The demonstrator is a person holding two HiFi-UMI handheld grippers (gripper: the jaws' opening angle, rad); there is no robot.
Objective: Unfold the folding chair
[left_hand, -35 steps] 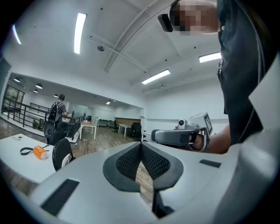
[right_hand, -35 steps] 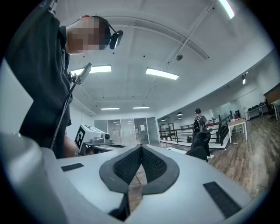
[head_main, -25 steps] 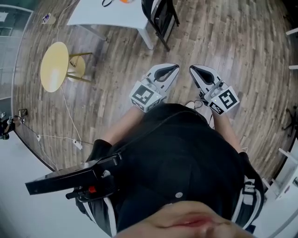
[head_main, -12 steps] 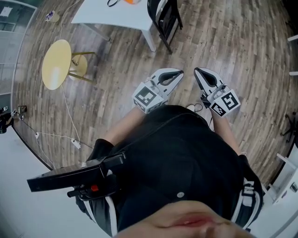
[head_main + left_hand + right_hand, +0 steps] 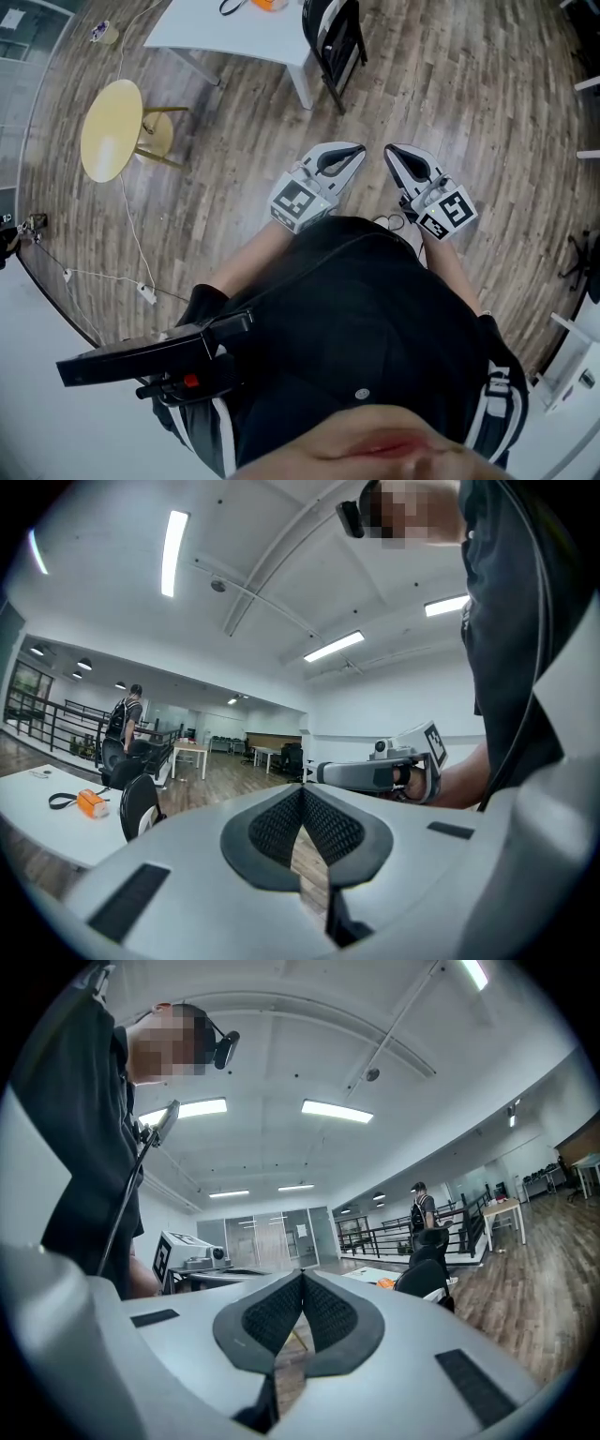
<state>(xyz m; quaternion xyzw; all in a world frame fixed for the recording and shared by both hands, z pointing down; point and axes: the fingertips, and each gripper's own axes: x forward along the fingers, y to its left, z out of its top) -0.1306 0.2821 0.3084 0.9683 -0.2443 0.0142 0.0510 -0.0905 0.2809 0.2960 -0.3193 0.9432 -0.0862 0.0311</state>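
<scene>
Wood-plank floor (image 5: 487, 112) around us, white counter (image 5: 234, 33) at eleven o'clock, black folding chair (image 5: 336, 37) folded at its right corner at twelve, yellow round table (image 5: 111, 129) at ten, our left claw (image 5: 356, 152) and right claw (image 5: 392, 154) pinched shut, empty.

Open-plan office: desks (image 5: 188, 750), chairs (image 5: 292, 757), ceiling strip lights (image 5: 174, 553).

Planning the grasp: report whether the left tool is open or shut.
Shut. In the left gripper view the left tool has its jaws touching at the tips, with nothing between them.
</scene>
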